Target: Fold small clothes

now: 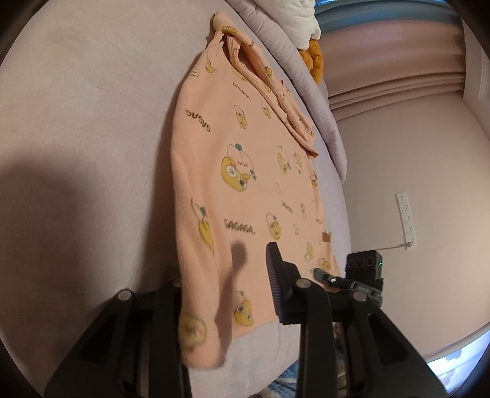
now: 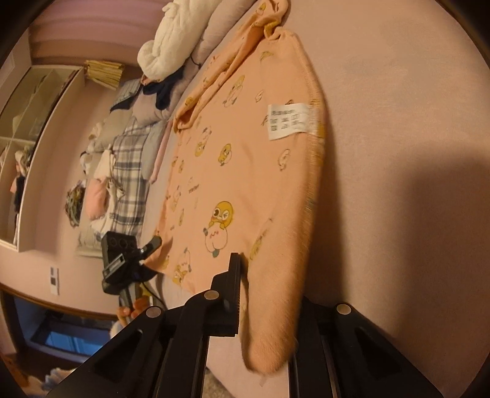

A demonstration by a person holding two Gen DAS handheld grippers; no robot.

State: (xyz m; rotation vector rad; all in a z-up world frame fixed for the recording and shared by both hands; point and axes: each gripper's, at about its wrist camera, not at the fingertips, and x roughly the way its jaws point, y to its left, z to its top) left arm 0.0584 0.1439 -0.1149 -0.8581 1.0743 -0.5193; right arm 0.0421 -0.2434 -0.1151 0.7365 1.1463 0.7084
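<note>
Left wrist view
Garments: one peach shirt (image 1: 245, 171) with yellow cartoon prints, lying on a pale pink bed (image 1: 92, 122).
Long axis: runs from the near hem away toward the collar at the far end.
Left gripper (image 1: 226, 294): two fingers, closed on the near hem corner; cloth drapes over the left finger, the ribbed right pad (image 1: 274, 281) presses against it.
Other gripper: one, visible at the opposite hem corner.
Background: one heap of bedding (image 1: 303, 21) beyond the collar.

Right wrist view
Garments: same shirt (image 2: 245, 159), one white care label (image 2: 289, 121) on top.
Long axis: again near hem to far collar.
Right gripper (image 2: 266, 306): clamped tight on the other hem corner, cloth hanging over it.
Hands: one hand (image 2: 131, 310) holds the left gripper's handle.
</note>
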